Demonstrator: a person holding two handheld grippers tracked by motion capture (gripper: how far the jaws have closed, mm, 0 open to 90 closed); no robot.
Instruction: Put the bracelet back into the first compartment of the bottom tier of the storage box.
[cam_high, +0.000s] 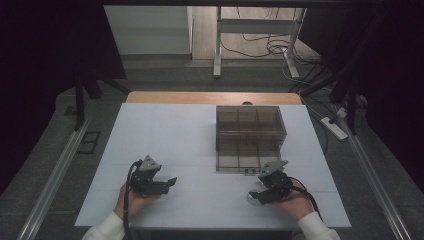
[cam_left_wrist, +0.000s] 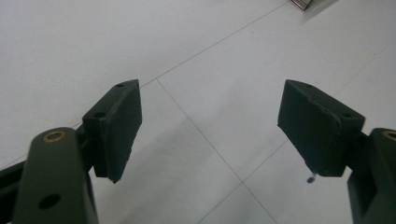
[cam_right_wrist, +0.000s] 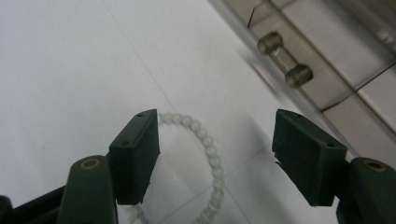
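Note:
A pale bead bracelet (cam_right_wrist: 205, 158) lies flat on the white table, partly under and between my right gripper's (cam_right_wrist: 217, 156) open jaws, which do not press on it. In the high view it shows as a pale spot (cam_high: 251, 198) just left of the right gripper (cam_high: 260, 196), held low near the table's front right. My left gripper (cam_high: 169, 182) rests at the front left, jaws wide apart over bare table (cam_left_wrist: 210, 126) with nothing between them. A smoked clear box with drawers (cam_high: 250, 137) stands behind the right gripper; its small clear drawer handle (cam_right_wrist: 285, 59) shows close by.
The white table surface (cam_high: 200, 150) has faint seam lines. A wooden strip (cam_high: 210, 97) runs along its far edge. Beyond it are desk legs, cables and a power strip (cam_high: 334, 127) on the floor. A metal rail (cam_high: 52, 177) runs down each side.

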